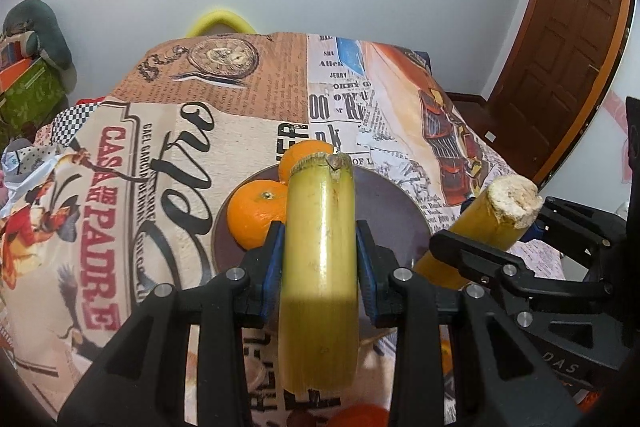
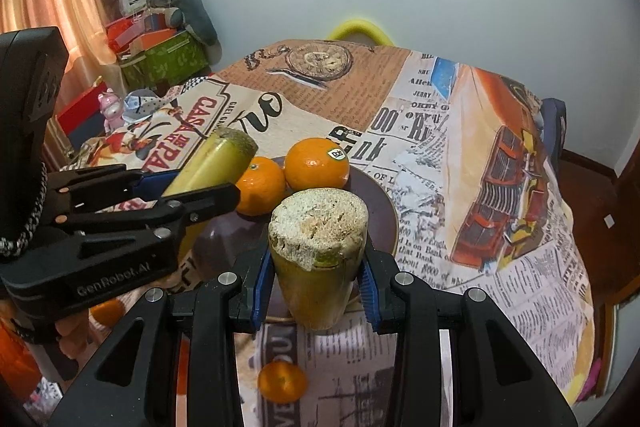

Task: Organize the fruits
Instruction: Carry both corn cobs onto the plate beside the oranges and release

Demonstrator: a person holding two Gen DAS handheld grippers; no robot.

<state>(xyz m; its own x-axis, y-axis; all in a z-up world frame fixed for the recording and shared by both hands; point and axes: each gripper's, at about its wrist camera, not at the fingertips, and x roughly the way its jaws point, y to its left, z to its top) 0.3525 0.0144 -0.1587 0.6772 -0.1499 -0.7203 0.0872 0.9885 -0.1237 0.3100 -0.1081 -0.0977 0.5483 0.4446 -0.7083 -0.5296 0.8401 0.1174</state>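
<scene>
My left gripper [image 1: 318,251] is shut on a yellow-green sugarcane piece [image 1: 318,267] and holds it above the near edge of a dark purple plate [image 1: 384,203]. Two oranges [image 1: 256,213] lie on the plate's left part. My right gripper [image 2: 316,275] is shut on a second sugarcane piece [image 2: 318,267], cut end up, over the plate [image 2: 376,203]. The left gripper [image 2: 192,195] with its cane [image 2: 216,159] shows at left in the right wrist view. The right gripper's cane [image 1: 496,215] shows at right in the left wrist view.
A small orange [image 2: 282,381] lies on the printed tablecloth [image 2: 440,131] near the front edge, another [image 2: 106,311] lower left. Boxes and a plush [image 2: 168,51] stand left of the table. A wooden door [image 1: 568,39] is at right.
</scene>
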